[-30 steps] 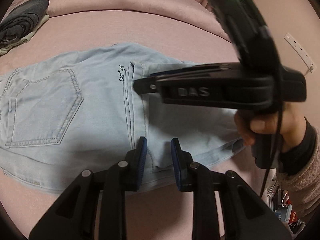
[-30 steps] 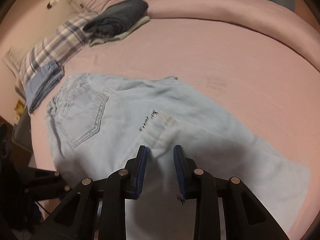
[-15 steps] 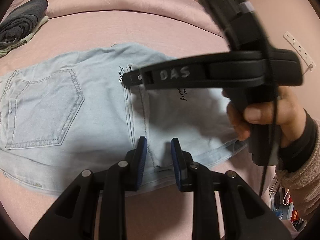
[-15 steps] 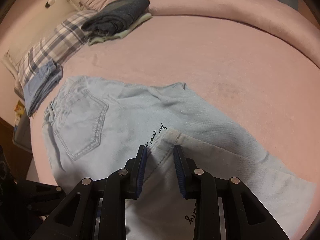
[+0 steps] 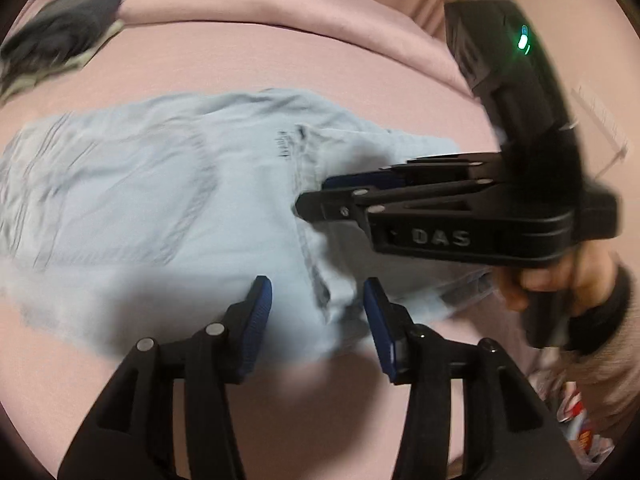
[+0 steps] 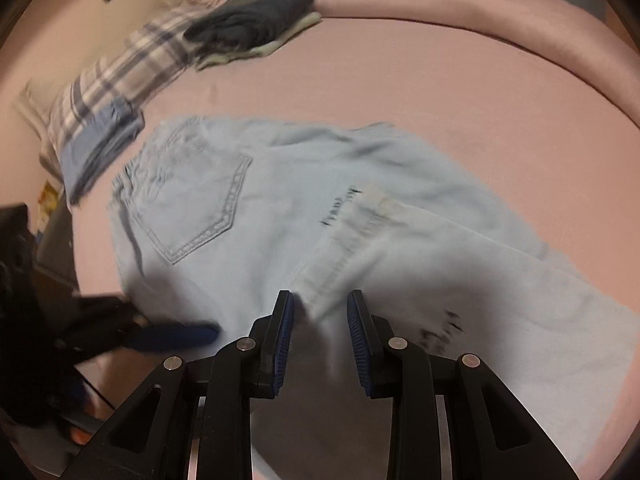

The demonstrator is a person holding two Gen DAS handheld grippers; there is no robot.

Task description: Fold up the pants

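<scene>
**First fold down, more to go**

Light blue pants (image 6: 280, 216) lying flat on the pink bed (image 6: 440, 80), back pocket up, leg ends (image 6: 360, 248) already doubled over toward the seat. Looks like roughly halfway: one fold laid, at least one more needed to make a compact bundle. Left claw (image 5: 318, 312) spread wide over the near hem, gripping nothing. Right claw (image 6: 320, 324) parted too, hem edge between the pads (contact hard to judge through blur). Folded dark clothes (image 6: 256, 16) and plaid pillow (image 6: 120, 76) well apart, nothing blocking.
</scene>
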